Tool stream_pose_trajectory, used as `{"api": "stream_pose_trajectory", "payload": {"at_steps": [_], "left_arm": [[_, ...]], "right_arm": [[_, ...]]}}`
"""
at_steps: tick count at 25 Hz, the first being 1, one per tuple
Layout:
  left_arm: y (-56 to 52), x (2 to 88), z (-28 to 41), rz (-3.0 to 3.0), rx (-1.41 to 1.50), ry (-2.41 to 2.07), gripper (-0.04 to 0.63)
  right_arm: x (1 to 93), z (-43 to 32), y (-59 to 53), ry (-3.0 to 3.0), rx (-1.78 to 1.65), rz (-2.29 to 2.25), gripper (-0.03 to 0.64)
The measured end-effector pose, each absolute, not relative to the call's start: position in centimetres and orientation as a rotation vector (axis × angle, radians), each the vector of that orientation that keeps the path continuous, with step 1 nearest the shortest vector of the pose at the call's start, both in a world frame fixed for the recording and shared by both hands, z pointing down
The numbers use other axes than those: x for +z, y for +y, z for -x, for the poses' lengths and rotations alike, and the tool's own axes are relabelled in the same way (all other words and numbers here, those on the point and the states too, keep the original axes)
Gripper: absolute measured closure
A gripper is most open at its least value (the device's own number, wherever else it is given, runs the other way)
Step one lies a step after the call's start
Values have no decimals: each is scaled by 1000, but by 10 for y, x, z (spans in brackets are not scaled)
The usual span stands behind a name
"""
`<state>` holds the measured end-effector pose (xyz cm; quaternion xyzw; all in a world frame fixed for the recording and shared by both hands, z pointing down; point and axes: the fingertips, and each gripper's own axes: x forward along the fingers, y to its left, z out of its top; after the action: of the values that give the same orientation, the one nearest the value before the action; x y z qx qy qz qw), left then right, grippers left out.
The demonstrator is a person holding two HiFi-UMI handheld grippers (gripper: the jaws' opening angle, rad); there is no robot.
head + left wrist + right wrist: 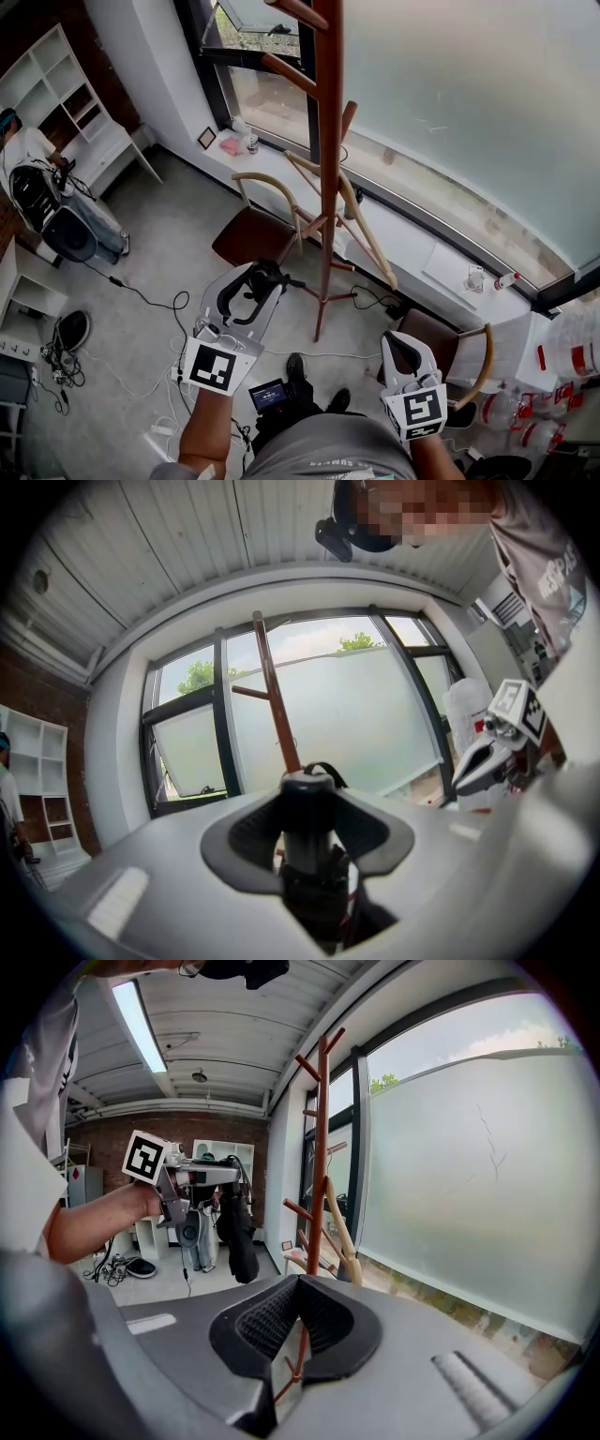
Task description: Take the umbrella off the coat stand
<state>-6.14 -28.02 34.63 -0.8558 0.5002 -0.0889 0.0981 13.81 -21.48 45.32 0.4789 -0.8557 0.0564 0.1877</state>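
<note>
Grey left gripper (309, 834) clenches the black folded umbrella's (236, 1232) round handle. Probably light (soft canopy, stiff handle), so hold there.

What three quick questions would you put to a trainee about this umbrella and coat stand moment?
1. True or false: the umbrella hangs on a peg of the coat stand.
2. Which holds the umbrella? A: left gripper. B: right gripper.
3. Fill in: in the head view, a brown ____ stands left of the stand's base.
Key: 1 false; 2 A; 3 chair.
</note>
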Motion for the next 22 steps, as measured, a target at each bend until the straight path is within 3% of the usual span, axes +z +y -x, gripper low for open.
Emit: {"api": "stream_pose_trajectory", "payload": {"at_steps": [22], "left_arm": [[-227, 346, 66, 2528, -375, 1482, 437]], "right_arm": [[424, -149, -217, -2465, 103, -1377, 617]]}}
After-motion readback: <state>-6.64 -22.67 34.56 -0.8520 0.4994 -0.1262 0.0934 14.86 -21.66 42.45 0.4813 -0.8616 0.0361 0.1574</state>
